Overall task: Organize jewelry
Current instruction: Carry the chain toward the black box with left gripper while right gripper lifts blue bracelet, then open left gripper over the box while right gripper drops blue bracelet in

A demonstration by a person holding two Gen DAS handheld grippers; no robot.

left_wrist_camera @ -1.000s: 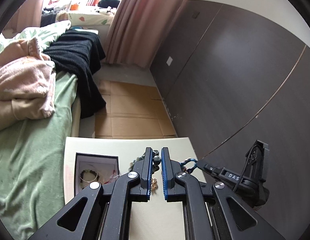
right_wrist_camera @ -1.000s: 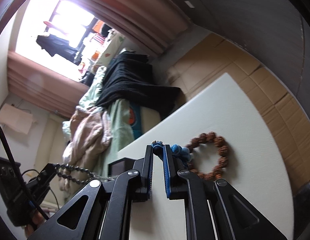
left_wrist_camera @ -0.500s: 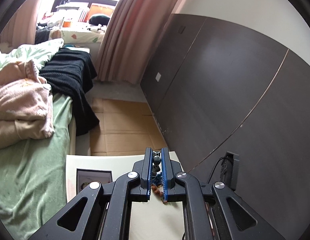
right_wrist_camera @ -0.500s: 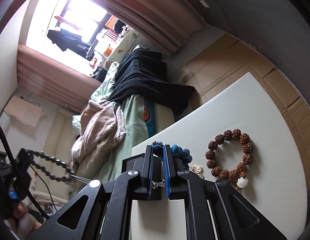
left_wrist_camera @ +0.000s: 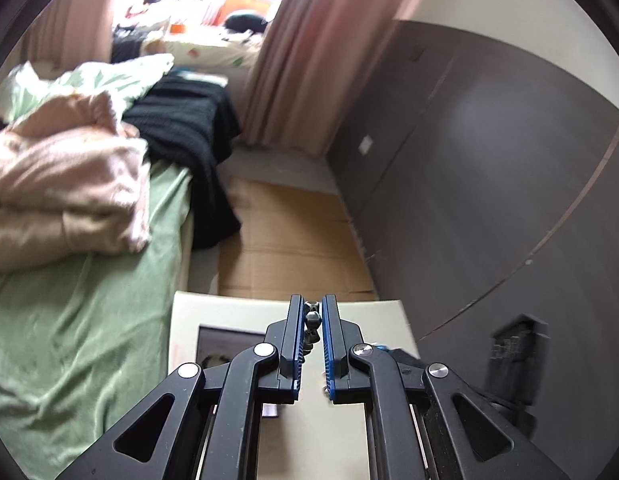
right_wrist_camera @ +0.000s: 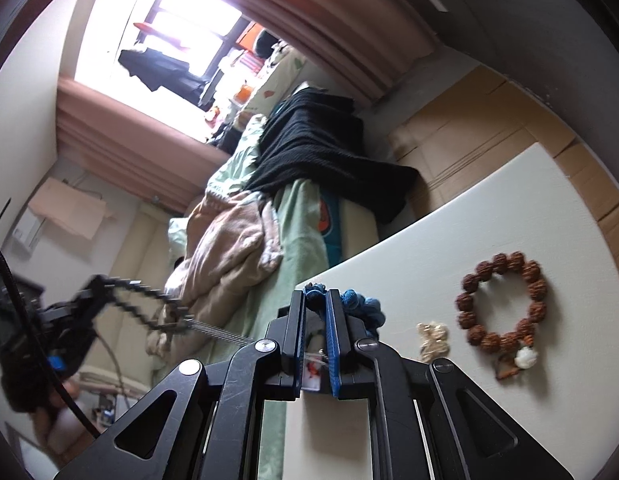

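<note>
I am holding one strand of dark beads (right_wrist_camera: 149,308) stretched in the air between my two tools, above the bed's edge and beside the tabletop (right_wrist_camera: 489,232), so that it hangs straight and free of tangles, which I judge is meant to make it easy to lay into the dark jewelry box (left_wrist_camera: 225,338) lying open on the tabletop. My left tool (left_wrist_camera: 312,312) is nearly pressed together, pinching a few dark greenish beads between its blue pads; the beads show in the narrow gap at the tips. My right tool (right_wrist_camera: 315,300) is likewise almost shut, pinching a blue knotted cord (right_wrist_camera: 361,306) at the strand's other end, with a small charm dangling lower between its fingers. From the right wrist view, the beads run leftward to my other tool, which is blurred at the frame's edge. Lying apart on the tabletop are a brown seed-bead bracelet (right_wrist_camera: 503,300) with a white bead, and just beside it a small pale gold piece (right_wrist_camera: 431,336). Neither is touched. Beyond lies a bed (left_wrist_camera: 89,300) with green sheets and a pink blanket (left_wrist_camera: 65,184).
</note>
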